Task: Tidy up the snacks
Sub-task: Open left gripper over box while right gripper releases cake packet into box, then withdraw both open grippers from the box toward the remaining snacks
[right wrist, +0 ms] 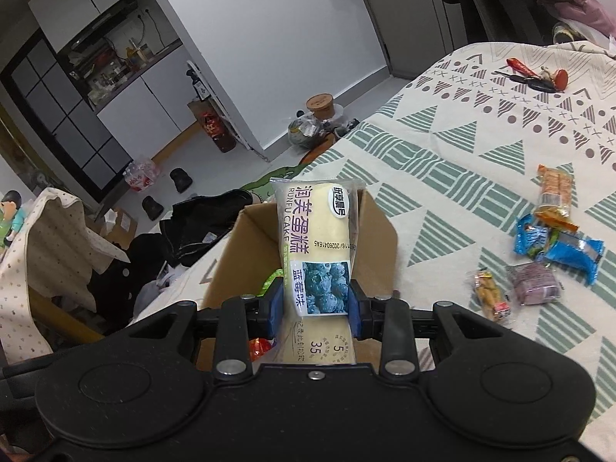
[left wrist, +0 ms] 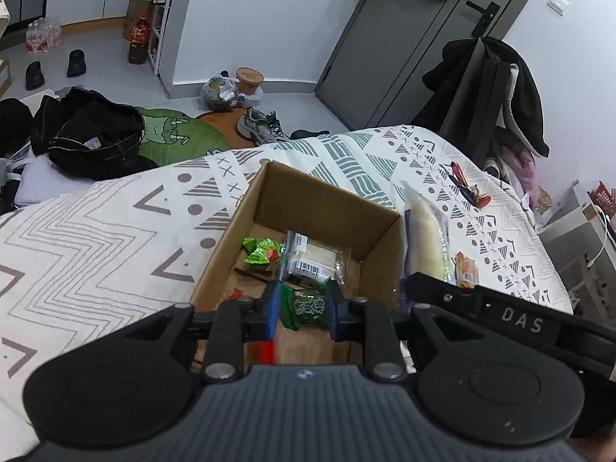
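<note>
At the bottom centre of the right wrist view, the right hand-held gripper [right wrist: 316, 306] is clenched on a cake pack [right wrist: 315, 231]; its blue pads press the pack's two sides at the blueberry picture. The pack is held upright in mid-frame, over the near end of the open box [right wrist: 379, 231], whose cardboard walls are seen behind and beside it. Right of the box, on the patterned bedspread [right wrist: 442, 177], loose snacks are scattered: a small yellow pack [right wrist: 489, 292] and a purple pack [right wrist: 533, 283] lowest, two blue packs [right wrist: 558, 248] above them, and an orange pack [right wrist: 554, 192] higher still. Keys [right wrist: 535, 77] are seen far off at the upper right.

In the left wrist view, the left hand-held gripper [left wrist: 302, 308] sits at lower centre over the box [left wrist: 327, 200]. Its fingers stand apart with a dark green packet [left wrist: 306, 306] seen between them; whether the pads touch that packet cannot be told. Deeper in the box, a clear-wrapped cake [left wrist: 313, 260] and a bright green packet [left wrist: 260, 250] are seen on the floor of it. Just right of the box, the cake pack [left wrist: 425, 238] is seen edge-on, rising from the other gripper's arm. An orange pack [left wrist: 466, 271] lies beyond it on the bedspread [left wrist: 96, 223]. Farther up the frame, shoes [left wrist: 258, 125] are seen on the floor.
</note>
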